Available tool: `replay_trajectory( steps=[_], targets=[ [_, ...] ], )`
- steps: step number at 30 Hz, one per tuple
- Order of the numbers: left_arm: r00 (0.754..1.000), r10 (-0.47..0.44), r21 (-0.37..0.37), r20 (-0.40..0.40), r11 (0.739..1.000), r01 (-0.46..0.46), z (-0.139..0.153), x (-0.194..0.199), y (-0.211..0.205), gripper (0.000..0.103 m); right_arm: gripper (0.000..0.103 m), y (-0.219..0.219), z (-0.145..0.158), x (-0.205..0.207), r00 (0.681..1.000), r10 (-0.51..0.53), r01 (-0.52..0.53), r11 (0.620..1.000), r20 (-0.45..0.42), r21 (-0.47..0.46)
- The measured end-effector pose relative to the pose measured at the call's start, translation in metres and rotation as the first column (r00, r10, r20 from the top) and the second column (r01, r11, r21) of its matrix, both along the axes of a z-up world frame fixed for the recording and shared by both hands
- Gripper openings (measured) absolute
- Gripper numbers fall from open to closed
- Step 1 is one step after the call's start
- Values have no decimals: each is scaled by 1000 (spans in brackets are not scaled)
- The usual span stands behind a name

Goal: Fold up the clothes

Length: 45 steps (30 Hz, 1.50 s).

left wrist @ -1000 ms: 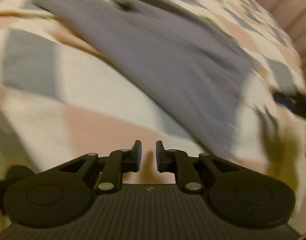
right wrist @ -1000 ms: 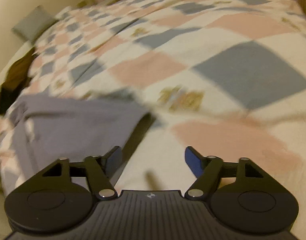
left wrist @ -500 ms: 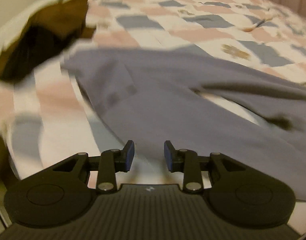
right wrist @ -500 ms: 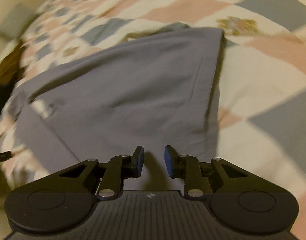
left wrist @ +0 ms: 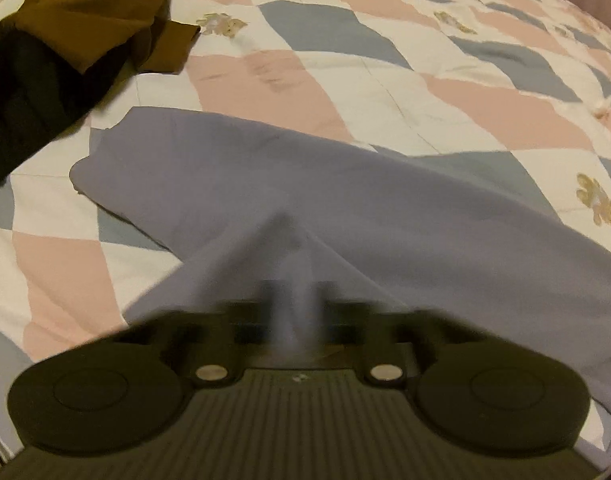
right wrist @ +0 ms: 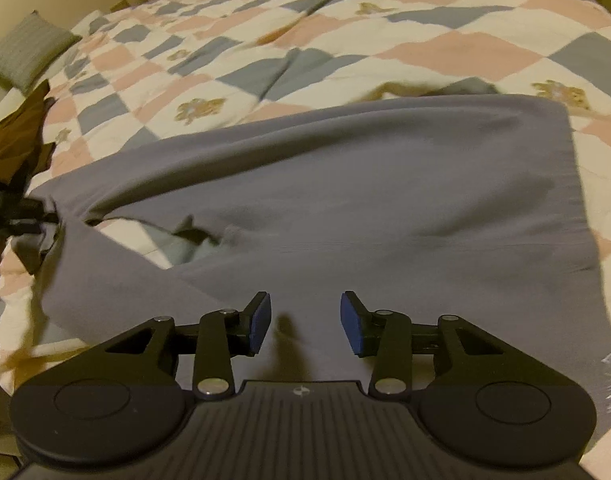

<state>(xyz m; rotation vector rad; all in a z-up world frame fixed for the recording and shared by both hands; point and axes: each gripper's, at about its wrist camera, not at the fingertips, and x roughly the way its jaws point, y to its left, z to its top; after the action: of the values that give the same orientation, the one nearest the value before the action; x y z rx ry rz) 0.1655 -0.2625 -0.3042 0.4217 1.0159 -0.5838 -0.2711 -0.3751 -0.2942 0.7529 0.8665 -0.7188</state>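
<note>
Your left claw (left wrist: 293, 312) has just snapped shut on a pinch of the grey garment (left wrist: 345, 208), which a sec ago lay loose ahead of still-parted jaws; cloth now tents up between the tips. Your right claw (right wrist: 305, 320) is half wide and opening, nothing between its pads (right wrist: 261, 320), garment lying flat right under and ahead of it on the bed quilt (right wrist: 465, 52). Both claws swung in fast from bare quilt. Looks like one end's secured; right still needs its grab before you can fold. Brown clothes (left wrist: 85, 12) sit far ahead-left.
</note>
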Motion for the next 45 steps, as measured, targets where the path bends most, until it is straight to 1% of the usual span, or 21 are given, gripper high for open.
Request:
replay_trajectory(
  steps=[2,4,6,8,9,11,13,15,18,20,23,27,28,31,33,35,37,39,40,42,45],
  targets=[
    [998,-57,-20,34,998,58,13,0,15,0,43,2,-5,2,1000,-1,1,1000,-12,6],
    [980,-163,-33,114,985,168,37,-9,42,0,43,2,-4,1,1000,-11,11,1000,-16,16],
    [934,-292,2,208,955,298,63,-24,80,0,43,2,2,-3,1000,11,-11,1000,3,4],
    [874,-407,108,266,913,393,78,-34,121,0,43,-2,5,-7,1000,29,-29,1000,2,-8],
    [864,-428,163,264,903,398,79,-34,140,0,43,-4,6,-10,999,33,-33,999,-2,-8],
    [883,-411,263,227,899,351,74,-23,173,0,43,-7,6,-16,1000,31,-31,1000,2,0],
    [903,-378,300,204,902,310,69,-9,198,0,43,-5,5,-19,999,34,-34,999,-1,3],
    [887,-409,349,212,880,323,62,-2,210,0,43,1,3,-20,999,33,-33,999,-16,12],
    [834,-514,432,200,810,396,45,9,220,1,43,14,2,-17,999,31,-30,999,-35,39],
    [762,-607,468,226,754,461,50,5,225,1,43,26,4,-12,997,41,-39,999,-69,30],
    [661,-684,437,309,720,540,89,-9,244,1,46,47,8,-10,994,23,-22,1000,-110,10],
    [604,-721,446,339,689,572,106,-14,280,1,47,81,9,-12,984,-80,83,997,-160,9],
    [612,-727,453,312,680,577,99,-14,290,1,47,90,9,-12,981,-106,109,994,-165,12],
    [671,-723,470,164,655,591,58,-15,320,4,49,113,5,-10,970,-169,178,983,-172,39],
    [727,-686,461,41,658,595,30,-14,338,7,50,125,2,-7,965,-193,207,976,-175,66],
    [803,-592,397,-68,723,566,16,-8,355,8,54,134,-1,0,960,-204,221,972,-192,74],
    [868,-479,296,-131,817,495,17,3,366,8,55,136,2,8,957,-195,215,974,-212,73],
    [918,-356,155,-173,911,383,26,22,370,21,55,138,7,14,959,-182,201,977,-217,69],
    [938,-293,79,-187,947,311,29,34,371,25,55,139,11,17,959,-176,195,979,-220,64],
    [957,-218,-22,-192,976,218,31,55,369,27,55,139,18,24,961,-163,180,982,-221,56],
    [950,-257,-53,-178,966,251,23,68,358,29,55,139,28,44,973,-106,115,993,-206,33]
  ],
)
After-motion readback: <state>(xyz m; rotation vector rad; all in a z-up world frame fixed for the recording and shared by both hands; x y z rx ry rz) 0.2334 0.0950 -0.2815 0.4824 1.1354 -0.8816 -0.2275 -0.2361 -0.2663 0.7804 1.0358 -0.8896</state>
